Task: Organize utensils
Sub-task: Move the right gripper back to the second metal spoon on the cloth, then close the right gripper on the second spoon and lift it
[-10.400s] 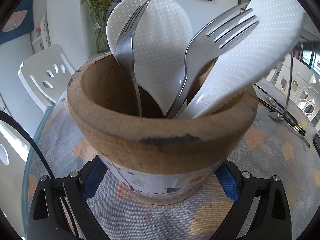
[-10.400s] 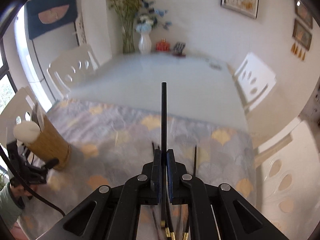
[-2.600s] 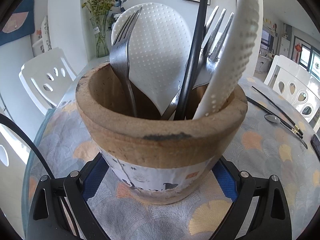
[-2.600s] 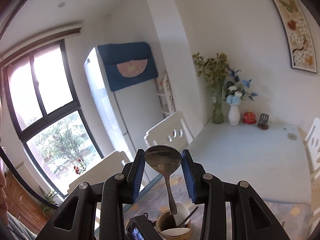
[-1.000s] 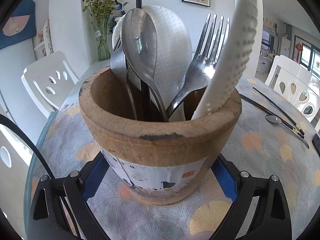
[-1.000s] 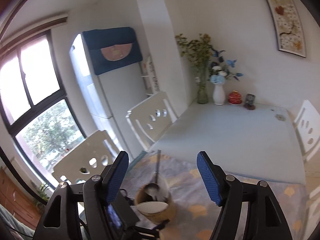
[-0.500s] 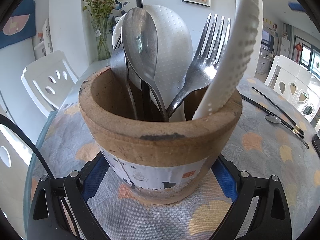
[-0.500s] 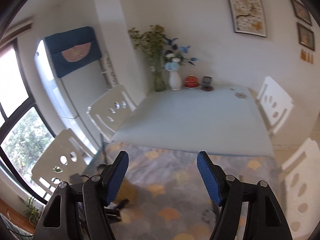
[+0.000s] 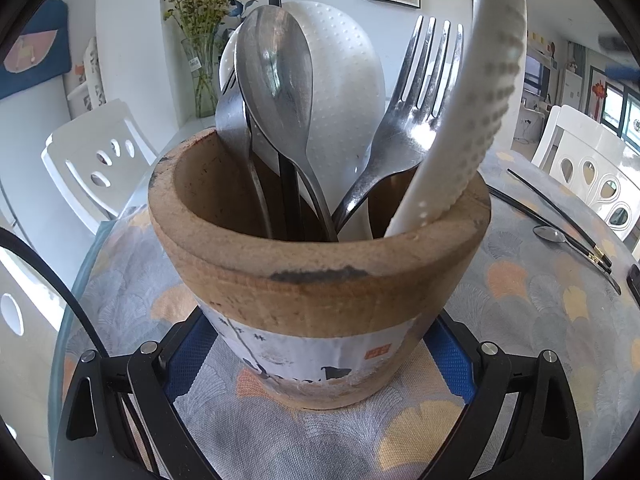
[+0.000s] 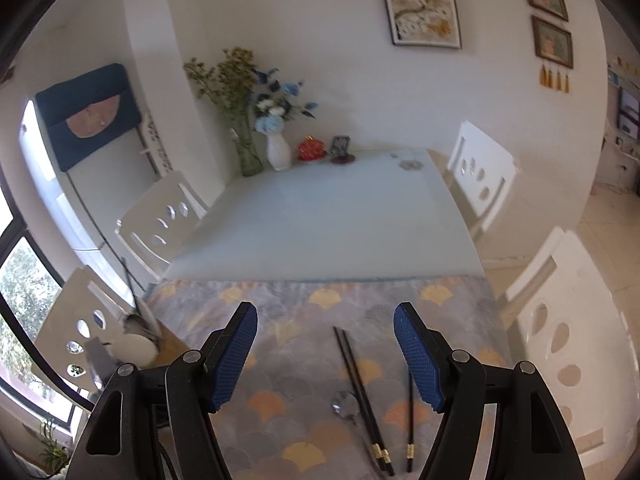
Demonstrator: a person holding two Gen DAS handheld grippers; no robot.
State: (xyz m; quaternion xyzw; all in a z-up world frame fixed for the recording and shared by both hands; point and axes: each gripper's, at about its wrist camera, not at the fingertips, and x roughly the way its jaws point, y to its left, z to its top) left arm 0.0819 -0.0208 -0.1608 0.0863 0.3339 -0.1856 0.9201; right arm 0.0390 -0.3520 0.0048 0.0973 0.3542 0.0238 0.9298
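Your left gripper [image 9: 320, 364] clamps the wooden utensil holder [image 9: 320, 280] on the tablecloth [image 10: 320, 312], which contains rice paddles, forks and a spoon [image 9: 276, 80]. Your right gripper [image 10: 326, 356] hangs with jaws apart above black chopsticks [image 10: 360, 392] and a small spoon [image 10: 345, 404].

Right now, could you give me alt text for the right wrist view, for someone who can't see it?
An open, empty right gripper with blue pads hovers over a patterned tablecloth where black chopsticks and a small metal spoon lie. Beyond are white chairs and flower vases.
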